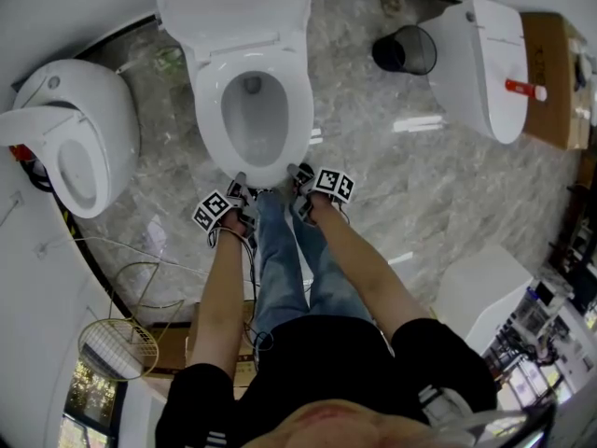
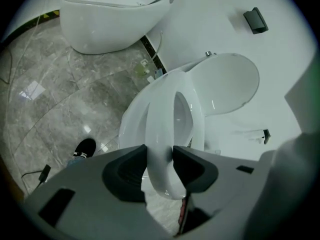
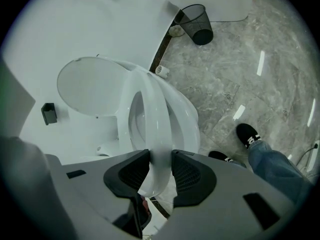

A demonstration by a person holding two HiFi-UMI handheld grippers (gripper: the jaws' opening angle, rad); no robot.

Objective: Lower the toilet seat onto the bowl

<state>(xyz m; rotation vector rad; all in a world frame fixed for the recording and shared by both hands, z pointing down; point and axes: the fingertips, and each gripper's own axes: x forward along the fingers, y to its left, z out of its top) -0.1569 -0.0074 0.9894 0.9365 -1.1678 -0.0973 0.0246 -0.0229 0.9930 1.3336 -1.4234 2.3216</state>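
Observation:
A white toilet stands ahead of me with its lid (image 1: 233,7) raised against the wall. The white toilet seat (image 1: 207,110) ring hangs just over the bowl (image 1: 254,124). My left gripper (image 1: 239,187) is shut on the seat's front rim, left of centre. In the left gripper view the pads (image 2: 186,164) press on the seat (image 2: 160,119), with a gap showing between it and the bowl rim (image 2: 131,126). My right gripper (image 1: 298,174) is shut on the front rim just right of centre. In the right gripper view its jaws (image 3: 161,161) clamp the seat (image 3: 155,114) above the bowl (image 3: 186,119).
Another white toilet (image 1: 79,147) stands at the left and a third (image 1: 485,63) at the right, with a black mesh bin (image 1: 406,51) beside it. A wire basket (image 1: 117,348) and cables lie on the marble floor at lower left. My jeans-clad legs (image 1: 280,259) stand right before the bowl.

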